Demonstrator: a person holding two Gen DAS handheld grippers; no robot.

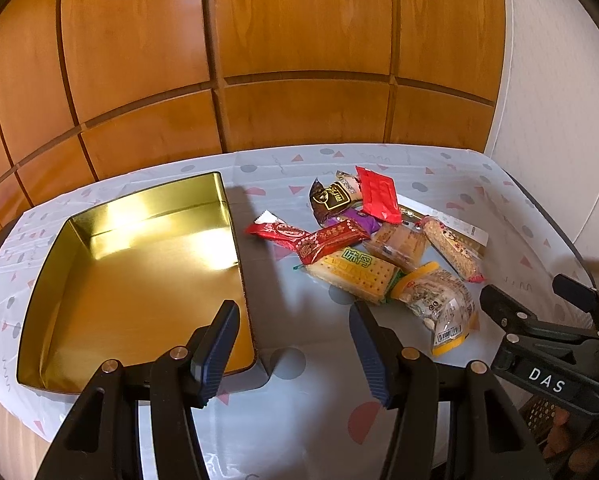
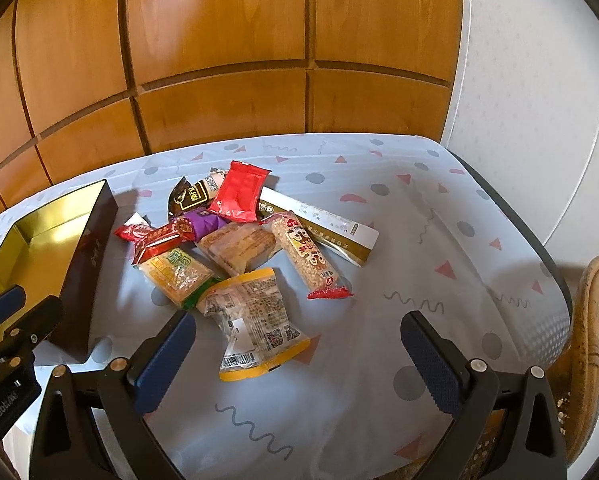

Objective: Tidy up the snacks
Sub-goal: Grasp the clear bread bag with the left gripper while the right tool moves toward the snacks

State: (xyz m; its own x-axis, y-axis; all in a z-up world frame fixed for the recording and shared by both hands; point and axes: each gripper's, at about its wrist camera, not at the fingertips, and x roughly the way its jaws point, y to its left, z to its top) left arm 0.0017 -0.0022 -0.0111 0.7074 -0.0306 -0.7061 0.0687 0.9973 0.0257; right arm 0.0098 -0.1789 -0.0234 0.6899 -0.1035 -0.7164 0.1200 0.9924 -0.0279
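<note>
**Crinkly film snack packets, loose heap, beside gold tin**

Plastic-wrapped snack pile (image 2: 239,240) lies just ahead of the right gripper (image 2: 299,344), jaws spread, empty. Left gripper (image 1: 295,344) likewise released, tin (image 1: 139,264) beneath its left jaw. Judged light, slippery, crushable; pinch the nearest yellow-edged packet (image 2: 255,324) across its flat middle.

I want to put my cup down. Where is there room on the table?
Bare cloth lies right of the snack pile, toward the table edge, and in front near the right gripper. The gold tin is empty. The pile itself is crowded.

Wood-panelled wall (image 1: 299,60) behind table (image 1: 439,160)
</note>
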